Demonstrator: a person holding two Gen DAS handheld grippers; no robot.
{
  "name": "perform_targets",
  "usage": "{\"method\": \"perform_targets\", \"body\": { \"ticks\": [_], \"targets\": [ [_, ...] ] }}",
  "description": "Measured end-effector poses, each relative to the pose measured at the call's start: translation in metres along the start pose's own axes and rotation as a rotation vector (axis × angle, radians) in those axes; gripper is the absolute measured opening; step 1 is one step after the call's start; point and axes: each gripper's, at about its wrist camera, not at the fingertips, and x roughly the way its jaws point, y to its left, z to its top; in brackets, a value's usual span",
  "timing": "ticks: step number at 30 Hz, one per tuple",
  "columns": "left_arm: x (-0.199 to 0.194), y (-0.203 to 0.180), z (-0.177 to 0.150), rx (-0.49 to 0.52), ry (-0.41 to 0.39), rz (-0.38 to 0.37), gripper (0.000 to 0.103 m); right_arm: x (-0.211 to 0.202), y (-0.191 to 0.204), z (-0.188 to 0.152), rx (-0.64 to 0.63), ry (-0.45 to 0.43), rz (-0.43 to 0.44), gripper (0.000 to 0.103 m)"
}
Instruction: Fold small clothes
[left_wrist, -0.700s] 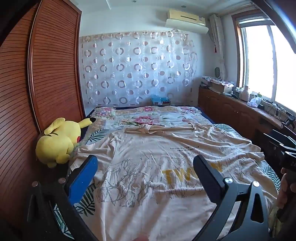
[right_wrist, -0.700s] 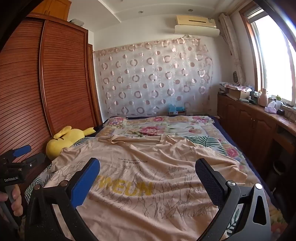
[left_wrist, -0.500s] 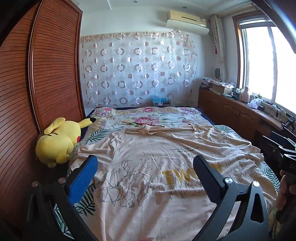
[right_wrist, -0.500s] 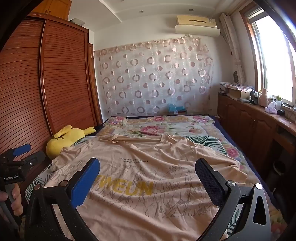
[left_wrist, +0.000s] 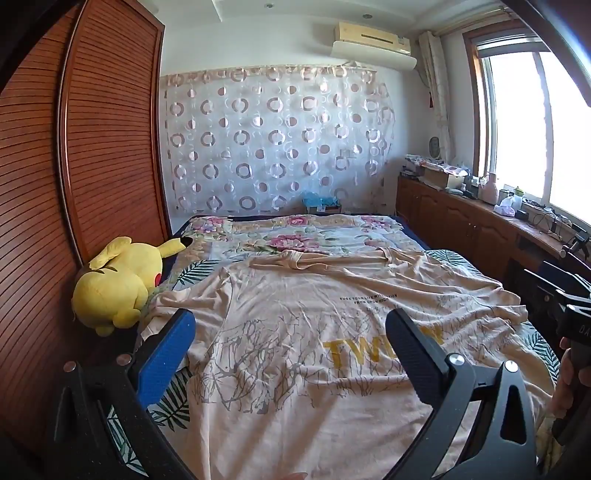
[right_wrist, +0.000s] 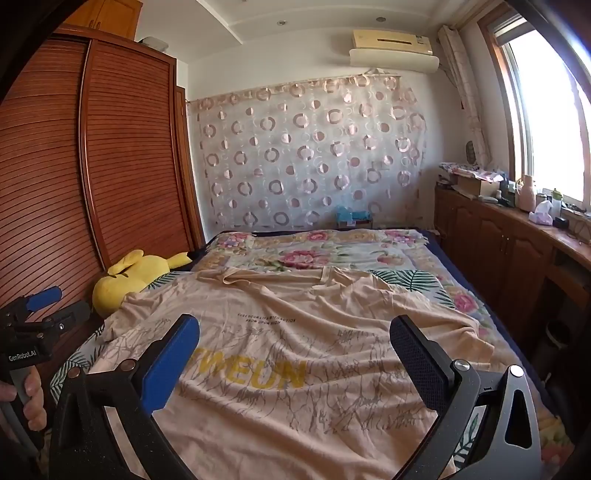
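Observation:
A beige T-shirt (left_wrist: 295, 332) (right_wrist: 295, 332) with yellow letters and grey branch prints lies spread face up on the bed, collar at the far end, somewhat wrinkled. My left gripper (left_wrist: 288, 343) hovers open above the shirt's near left part, with nothing between its fingers. Over the shirt's near right part my right gripper (right_wrist: 295, 347) also stands wide open and holds nothing. In the right wrist view the left gripper (right_wrist: 40, 310) shows at the left edge, held by a hand. The right gripper's body (left_wrist: 569, 295) shows at the right edge of the left wrist view.
A yellow plush toy (left_wrist: 118, 284) lies at the bed's left edge against a wooden wardrobe (left_wrist: 92, 147). The floral bedsheet (left_wrist: 295, 236) reaches to a curtain. Wooden cabinets (right_wrist: 517, 251) with clutter on top run along the right, under a window.
The left wrist view has tilted up slightly, so the bed sits lower in the picture. The shirt lies as before and both grippers stay open.

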Motion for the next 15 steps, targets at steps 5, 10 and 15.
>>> {"method": "perform_targets", "body": {
  "ticks": [5,10,15],
  "targets": [
    [-0.0009,0.0001,0.0060,0.002,-0.002,0.002,0.103,-0.0029,-0.0012,-0.0015,0.002,-0.001,-0.003,0.103],
    [-0.0026,0.0001,0.0068,0.001,-0.006,0.003,0.103,-0.0038,-0.0011,-0.0017,0.001,-0.003,-0.008,0.103],
    [-0.0041,0.0005,0.0083,0.002,-0.009,0.006,0.103,-0.0057,-0.0010,-0.0027,0.001,-0.006,-0.009,0.103]
  ]
}}
